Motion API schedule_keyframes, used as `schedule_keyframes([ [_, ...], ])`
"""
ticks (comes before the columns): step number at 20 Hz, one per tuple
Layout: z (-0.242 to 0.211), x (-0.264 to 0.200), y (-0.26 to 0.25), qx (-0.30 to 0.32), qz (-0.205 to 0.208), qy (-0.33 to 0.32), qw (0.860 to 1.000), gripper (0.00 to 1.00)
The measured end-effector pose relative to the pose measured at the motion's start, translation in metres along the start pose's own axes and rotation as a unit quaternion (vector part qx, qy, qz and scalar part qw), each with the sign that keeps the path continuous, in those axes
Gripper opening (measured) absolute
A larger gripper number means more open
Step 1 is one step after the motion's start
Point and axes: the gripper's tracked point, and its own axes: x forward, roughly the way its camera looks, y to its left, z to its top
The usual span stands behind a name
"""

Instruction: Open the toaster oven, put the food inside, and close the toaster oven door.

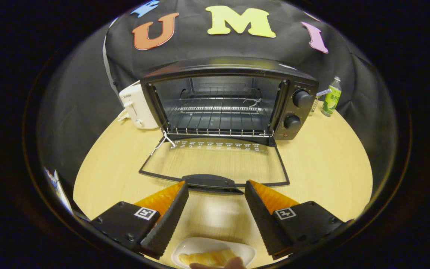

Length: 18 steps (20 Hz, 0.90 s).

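Toaster oven [230,101] stands at frame centre on the table [323,164], door [215,164] lowered flat, wire rack [218,119] bare. Hand-held gripper [217,192] is spread wide, grasping nothing. Food [207,257] lies on a white plate [196,246] at bottom centre, between the fingers.

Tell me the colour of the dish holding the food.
White dish, seen in the gripper view, between the open jaws.
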Motion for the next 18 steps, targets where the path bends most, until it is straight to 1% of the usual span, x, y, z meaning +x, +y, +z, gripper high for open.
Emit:
schedule_keyframes([
  [4, 0.007, -0.031, 0.001, -0.007, -0.002, -0.048, 0.999, 1.0],
  [9, 0.014, -0.092, 0.006, -0.023, -0.005, -0.127, 0.992, 0.99],
  [14, -0.013, -0.142, 0.012, -0.051, 0.008, -0.165, 0.985, 0.99],
  [18, -0.051, -0.154, 0.007, -0.054, 0.007, -0.162, 0.985, 1.0],
])
